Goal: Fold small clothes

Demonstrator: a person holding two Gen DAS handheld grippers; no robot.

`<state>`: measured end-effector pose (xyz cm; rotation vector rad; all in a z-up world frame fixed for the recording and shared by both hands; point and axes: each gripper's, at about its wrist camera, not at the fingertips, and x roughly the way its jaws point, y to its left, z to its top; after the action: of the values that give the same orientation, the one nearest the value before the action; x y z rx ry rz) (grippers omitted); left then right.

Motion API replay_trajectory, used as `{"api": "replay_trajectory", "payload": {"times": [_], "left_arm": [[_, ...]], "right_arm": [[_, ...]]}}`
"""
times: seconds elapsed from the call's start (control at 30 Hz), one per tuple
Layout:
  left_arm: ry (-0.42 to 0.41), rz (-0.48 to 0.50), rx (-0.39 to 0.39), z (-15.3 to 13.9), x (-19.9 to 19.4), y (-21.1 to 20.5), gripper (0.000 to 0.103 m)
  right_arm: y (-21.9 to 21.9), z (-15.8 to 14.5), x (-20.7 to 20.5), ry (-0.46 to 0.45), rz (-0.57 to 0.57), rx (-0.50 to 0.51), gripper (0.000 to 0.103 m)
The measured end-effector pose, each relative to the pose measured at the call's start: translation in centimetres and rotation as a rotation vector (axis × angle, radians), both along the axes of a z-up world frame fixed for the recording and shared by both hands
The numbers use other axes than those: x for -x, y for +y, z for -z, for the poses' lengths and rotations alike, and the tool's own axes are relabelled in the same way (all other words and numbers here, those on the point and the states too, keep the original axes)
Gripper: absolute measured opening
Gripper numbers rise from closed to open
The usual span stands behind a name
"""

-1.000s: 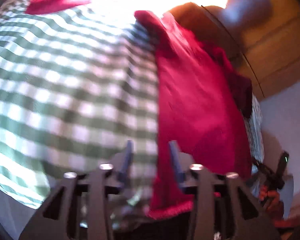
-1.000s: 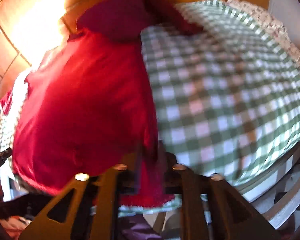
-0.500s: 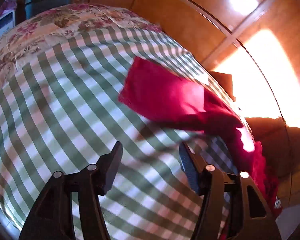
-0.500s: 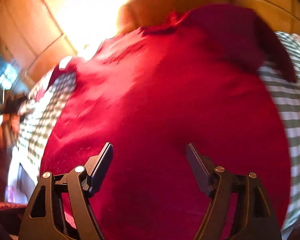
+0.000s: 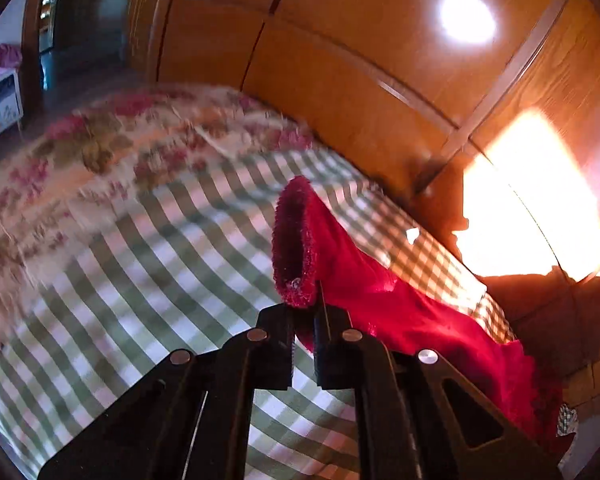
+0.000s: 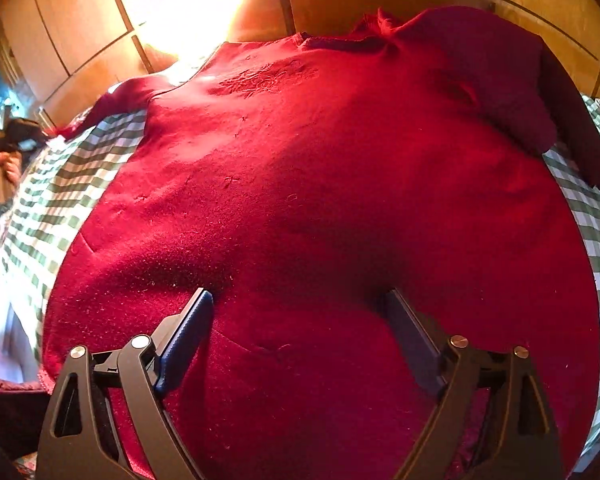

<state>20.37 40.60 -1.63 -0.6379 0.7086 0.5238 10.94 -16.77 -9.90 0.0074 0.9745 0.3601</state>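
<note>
Sunlit wooden wardrobe panels [image 5: 340, 60] behind checked bedcover [image 5: 160, 280].

— What colours are in front of you?

— Your red sweater [image 6: 320, 208] is one deep crimson all over, with a tone-on-tone embroidered motif [image 6: 260, 80] near its collar; the cuff [image 5: 296, 240] standing up in your left view is the same red, fuzzy at its rim. Under it you have a green-and-white checked sheet [image 5: 148, 280].

— And past the checks?

— At the sheet's far edge you see a cream quilt [image 5: 100, 152] printed with pink and olive flowers. Behind that, orange-brown wooden panels [image 5: 340, 60] carry a bright yellow-white patch of light. Your gripper fingers [image 6: 416, 340] are black, with blue pads [image 6: 184, 340].
</note>
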Motion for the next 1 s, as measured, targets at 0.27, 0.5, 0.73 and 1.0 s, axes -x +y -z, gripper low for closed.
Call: {"api": "replay_trajectory", "payload": {"times": [0.27,0.5,0.73,1.0], "left_arm": [[0.319,-0.01,-0.194,4.5,-1.7,0.1,0.007],[0.24,-0.038,-0.141,4.7,1.7,-4.8,0.052],[0.054,0.289,-0.132,1.3,3.0,-18.3,0.059],[0.054,0.749,-0.116,3.6,2.6,-36.6,0.063]], "right_arm": [[0.1,0.1,0.5,-0.029,0.004,0.023,0.09],[-1.7,-0.9,0.3,0.011,-0.011,-0.05,0.083],[-13.5,-4.2,-1.1,-0.084,0.348,-0.118,0.074],[-24.4,-4.1,-7.0,-0.171,0.634,0.034,0.074]]}}
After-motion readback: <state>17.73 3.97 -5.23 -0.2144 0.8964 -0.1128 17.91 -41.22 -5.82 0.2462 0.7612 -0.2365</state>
